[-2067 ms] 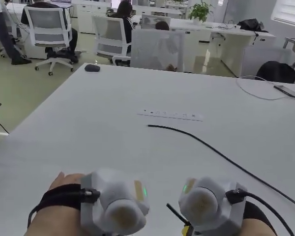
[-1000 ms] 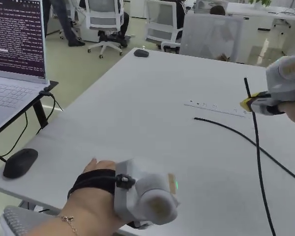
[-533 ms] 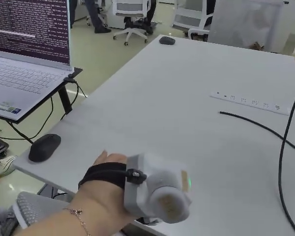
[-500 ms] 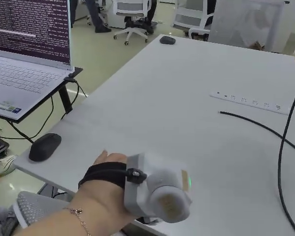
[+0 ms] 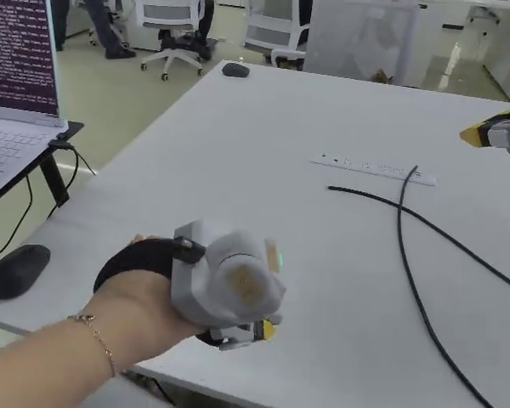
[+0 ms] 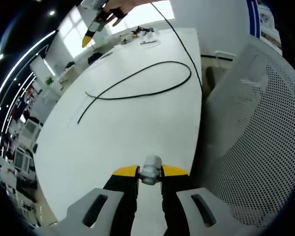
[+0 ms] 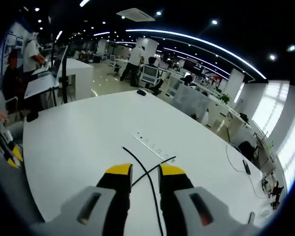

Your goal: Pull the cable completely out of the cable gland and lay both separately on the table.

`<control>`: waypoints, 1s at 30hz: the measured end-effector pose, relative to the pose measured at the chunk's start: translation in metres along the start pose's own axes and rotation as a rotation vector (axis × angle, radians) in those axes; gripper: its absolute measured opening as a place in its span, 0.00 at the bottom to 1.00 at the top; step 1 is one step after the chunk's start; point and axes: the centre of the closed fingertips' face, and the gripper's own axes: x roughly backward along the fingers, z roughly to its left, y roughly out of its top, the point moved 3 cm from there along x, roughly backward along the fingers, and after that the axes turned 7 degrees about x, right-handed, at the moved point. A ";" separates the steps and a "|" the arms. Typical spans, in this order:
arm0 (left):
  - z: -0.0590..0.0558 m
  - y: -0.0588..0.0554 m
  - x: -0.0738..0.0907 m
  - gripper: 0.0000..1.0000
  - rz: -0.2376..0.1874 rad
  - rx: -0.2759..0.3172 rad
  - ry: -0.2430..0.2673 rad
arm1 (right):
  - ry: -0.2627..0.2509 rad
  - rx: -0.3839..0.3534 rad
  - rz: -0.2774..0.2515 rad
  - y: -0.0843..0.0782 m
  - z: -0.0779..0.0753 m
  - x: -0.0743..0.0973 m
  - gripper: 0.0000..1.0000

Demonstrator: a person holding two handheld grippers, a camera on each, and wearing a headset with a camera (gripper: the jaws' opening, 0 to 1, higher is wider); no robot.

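Laptop (image 5: 4,81) at far left, screen text too small to read, black mouse (image 5: 17,270) below it, left gripper (image 5: 248,333) at the table (image 5: 238,144) edge, clamped on the cable gland (image 6: 151,169), power strip (image 5: 374,169) markings illegible, cable (image 5: 402,210) lay loose on the table, well apart from the gland, right gripper (image 7: 145,169) raised, jaws slightly apart.

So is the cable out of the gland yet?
Out: the gland sits alone in the left gripper, while the cable lies loose on the table, apart from it.

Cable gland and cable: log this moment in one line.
left gripper: shut on cable gland | right gripper: open, above table | cable: out of gland, lying on table
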 end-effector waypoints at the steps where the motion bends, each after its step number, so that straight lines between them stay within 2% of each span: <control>1: 0.004 0.004 -0.003 0.18 -0.002 -0.006 -0.021 | 0.011 0.006 -0.009 -0.001 0.009 0.011 0.22; 3: 0.008 0.009 -0.011 0.18 -0.001 -0.013 -0.059 | 0.029 0.017 -0.023 -0.004 0.031 0.037 0.22; 5: 0.012 0.011 -0.021 0.18 0.006 -0.015 -0.091 | 0.032 0.037 -0.028 -0.010 0.039 0.043 0.21; 6: 0.012 0.011 -0.026 0.18 0.011 -0.017 -0.111 | 0.031 0.058 -0.030 -0.014 0.055 0.061 0.21; 7: 0.013 0.010 -0.031 0.18 0.018 -0.024 -0.126 | 0.031 0.075 -0.045 -0.014 0.065 0.071 0.20; 10: 0.015 0.007 -0.050 0.18 0.044 -0.037 -0.167 | 0.060 0.045 -0.051 -0.023 0.101 0.104 0.22; 11: 0.014 0.006 -0.057 0.18 0.039 -0.028 -0.191 | 0.098 0.010 -0.041 -0.027 0.120 0.117 0.22; 13: 0.010 0.006 -0.069 0.18 0.018 0.010 -0.246 | 0.110 0.009 -0.056 -0.028 0.137 0.133 0.23; 14: 0.008 0.002 -0.078 0.18 0.022 0.014 -0.272 | 0.107 -0.002 -0.056 -0.030 0.147 0.143 0.23; 15: 0.008 -0.001 -0.083 0.18 0.029 0.020 -0.277 | 0.106 -0.013 -0.055 -0.033 0.156 0.151 0.23; 16: 0.008 -0.007 -0.091 0.18 0.050 0.025 -0.283 | 0.106 -0.015 -0.054 -0.034 0.159 0.153 0.23; 18: 0.006 -0.014 -0.102 0.18 0.070 0.018 -0.293 | 0.091 -0.071 -0.044 -0.041 0.167 0.163 0.23; 21: 0.001 -0.019 -0.110 0.18 0.070 0.038 -0.316 | 0.068 -0.164 -0.074 -0.046 0.171 0.175 0.23; 25: -0.004 -0.024 -0.118 0.18 0.069 0.050 -0.341 | 0.048 -0.181 -0.042 -0.059 0.168 0.181 0.23; 27: -0.007 -0.029 -0.122 0.18 0.078 0.044 -0.348 | 0.041 -0.187 -0.044 -0.059 0.168 0.184 0.23; 28: -0.004 -0.023 -0.122 0.18 0.024 0.045 -0.339 | 0.040 -0.188 -0.045 -0.059 0.167 0.184 0.23; 29: -0.004 -0.025 -0.122 0.18 0.044 0.052 -0.348 | 0.037 -0.190 -0.046 -0.059 0.168 0.186 0.23; 30: -0.004 -0.024 -0.121 0.19 0.031 0.059 -0.350 | 0.037 -0.191 -0.046 -0.059 0.169 0.187 0.23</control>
